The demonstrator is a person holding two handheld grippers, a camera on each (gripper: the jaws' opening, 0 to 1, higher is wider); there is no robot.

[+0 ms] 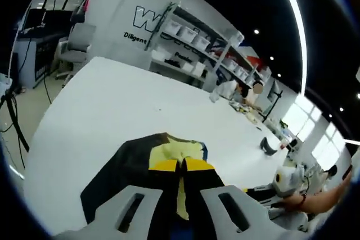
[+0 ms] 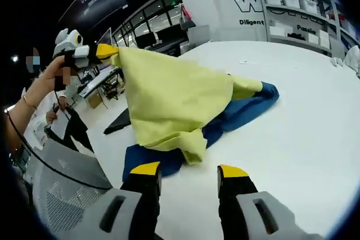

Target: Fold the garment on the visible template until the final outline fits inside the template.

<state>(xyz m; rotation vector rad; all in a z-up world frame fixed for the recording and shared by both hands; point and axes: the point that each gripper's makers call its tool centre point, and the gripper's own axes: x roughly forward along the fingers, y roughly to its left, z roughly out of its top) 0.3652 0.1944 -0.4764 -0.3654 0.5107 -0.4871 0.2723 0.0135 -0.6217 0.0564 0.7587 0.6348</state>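
Right gripper view has the garment [image 2: 174,99], yellow over blue, lifted at one corner by the left tongs [image 2: 100,50], which pinch it well above the white desk [image 2: 304,122] while its lower edge trails there. The right tongs [image 2: 184,173] stand spread, holding nothing, just short of the cloth. Folding looks under way; next, the raised corner needs carrying across. No template can be made out. Shelving [image 1: 197,43] and an office chair [image 1: 76,43] stand behind.
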